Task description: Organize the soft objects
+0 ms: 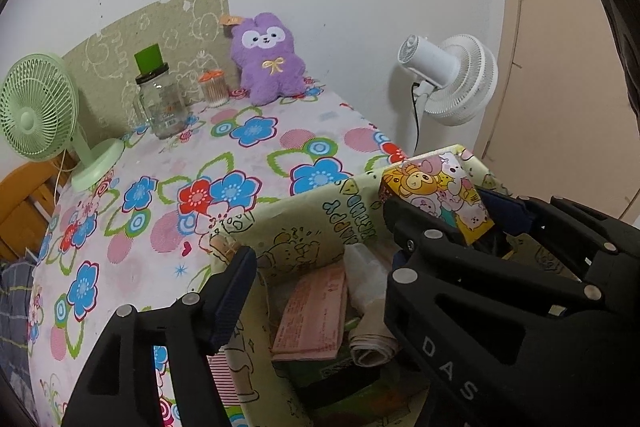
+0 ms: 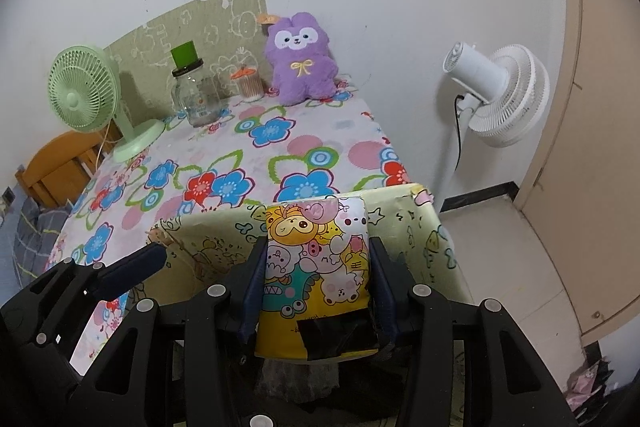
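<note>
left wrist view
- left gripper [image 1: 320,283]: jaws parted wide, nothing pinched between them; it hangs over the open top of the storage box [image 1: 304,223].
- right gripper [image 1: 496,211]: reaches in from the right, clamped on the cartoon packet [image 1: 440,197], and hides the box's right half.
- cartoon packet: at the box's far right corner, above the rim, tilted.
- box contents: pink paper booklet [image 1: 316,311] leaning inside, rolled pale paper [image 1: 372,343] beside it, something dark beneath, unclear.
- table [image 1: 256,155]: flowered cloth; the box sits at its near right corner.
- far edge: purple plush bunny [image 1: 269,61] upright against the wall, small orange-lidded jar [image 1: 214,89] just left of it, glass jar [image 1: 160,103] with a green card on top.
- left side: green desk fan [image 1: 44,111]; wooden chair [image 1: 20,203] past the table edge.
- right of table: white standing fan [image 1: 452,79], cord hanging.

right wrist view
- right gripper [image 2: 316,291]: both pads press the sides of the cartoon packet [image 2: 316,259], firmly gripped.
- cartoon packet: upright, over the storage box [image 2: 424,239], blocking sight of the interior.
- left gripper [image 2: 132,271]: one dark fingertip pokes in from the left at the box's left wall.
- beyond: purple plush bunny [image 2: 302,63], glass jar [image 2: 196,99], green desk fan [image 2: 84,87], white standing fan [image 2: 508,99], all well apart from the box.
</note>
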`<state>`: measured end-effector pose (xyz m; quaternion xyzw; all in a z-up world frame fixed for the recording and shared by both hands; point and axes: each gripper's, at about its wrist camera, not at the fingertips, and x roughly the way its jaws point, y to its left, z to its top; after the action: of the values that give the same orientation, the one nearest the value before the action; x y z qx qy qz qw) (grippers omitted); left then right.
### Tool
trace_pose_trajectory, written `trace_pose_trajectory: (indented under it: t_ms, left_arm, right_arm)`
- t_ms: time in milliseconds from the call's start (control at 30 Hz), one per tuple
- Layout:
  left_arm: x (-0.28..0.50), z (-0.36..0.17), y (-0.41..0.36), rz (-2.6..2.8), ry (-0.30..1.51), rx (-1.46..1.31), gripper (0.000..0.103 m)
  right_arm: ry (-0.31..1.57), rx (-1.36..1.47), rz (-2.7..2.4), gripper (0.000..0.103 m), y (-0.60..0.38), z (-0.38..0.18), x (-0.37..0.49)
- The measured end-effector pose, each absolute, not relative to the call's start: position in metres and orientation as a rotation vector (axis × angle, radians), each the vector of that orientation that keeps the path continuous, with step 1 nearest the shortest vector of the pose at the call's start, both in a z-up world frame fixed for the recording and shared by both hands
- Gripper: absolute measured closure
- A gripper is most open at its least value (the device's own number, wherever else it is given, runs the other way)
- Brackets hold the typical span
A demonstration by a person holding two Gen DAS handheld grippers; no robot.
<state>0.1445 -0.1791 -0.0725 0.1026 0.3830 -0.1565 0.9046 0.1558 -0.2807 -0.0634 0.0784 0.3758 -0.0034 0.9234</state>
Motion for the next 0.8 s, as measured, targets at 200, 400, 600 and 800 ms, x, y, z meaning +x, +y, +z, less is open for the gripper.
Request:
trace_pose_trajectory:
  t_ms: [200, 400, 600, 800]
  left_arm:
    - [0.143, -0.072, -0.175, -0.336, 0.802, 0.199, 0.026]
    - [0.134, -0.065, -0.17, -0.343, 0.778, 0.189, 0.02]
    - [0.122, -0.055, -0.159, -0.339, 0.745, 0.178, 0.014]
    - [0.11, -0.046, -0.145, -0.327, 0.718, 0.166, 0.011]
  right_arm:
    - [0.784, 0.173, -0.017, 0.026, -0.278, -0.064, 0.156]
    - [0.75, 0.151, -0.036, 0.02, -0.273, -0.054, 0.145]
    - [0.723, 0.147, -0.05, 0.015, -0.264, -0.044, 0.131]
    - [0.697, 0.132, -0.049, 0.015, -0.251, -0.033, 0.118]
